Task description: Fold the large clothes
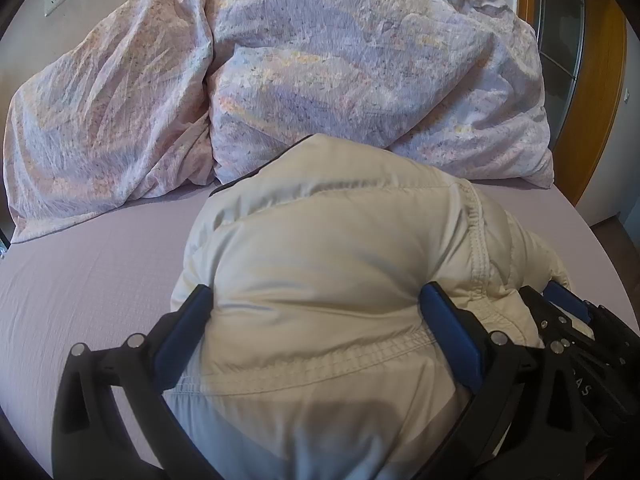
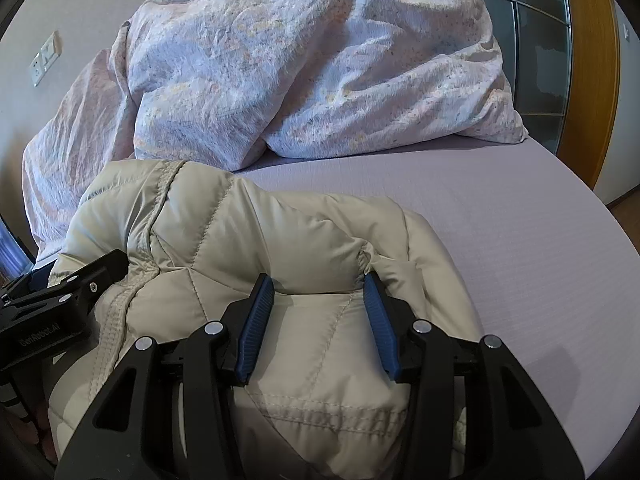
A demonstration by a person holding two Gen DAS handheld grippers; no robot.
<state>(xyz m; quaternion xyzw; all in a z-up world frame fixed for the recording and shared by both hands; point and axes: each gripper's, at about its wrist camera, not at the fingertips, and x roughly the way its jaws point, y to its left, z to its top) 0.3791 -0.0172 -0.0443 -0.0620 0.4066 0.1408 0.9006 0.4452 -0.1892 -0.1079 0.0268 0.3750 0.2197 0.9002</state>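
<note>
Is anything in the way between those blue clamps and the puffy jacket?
Nothing visible. The left gripper and the right gripper each already have the cream jacket bulging between their blue fingers. The duvet lies heaped beyond it, farther up the bed.

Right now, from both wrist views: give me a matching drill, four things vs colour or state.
Things:
1. puffy quilted jacket
2. fitted bed sheet
3. crumpled floral duvet
4. left gripper

Descriptions:
A. plain lilac, flat
B. spread wide around a bulging fold
C. beige, bunched up
D. heaped at the far end of the bed

Pairs: 1-C, 2-A, 3-D, 4-B
</note>
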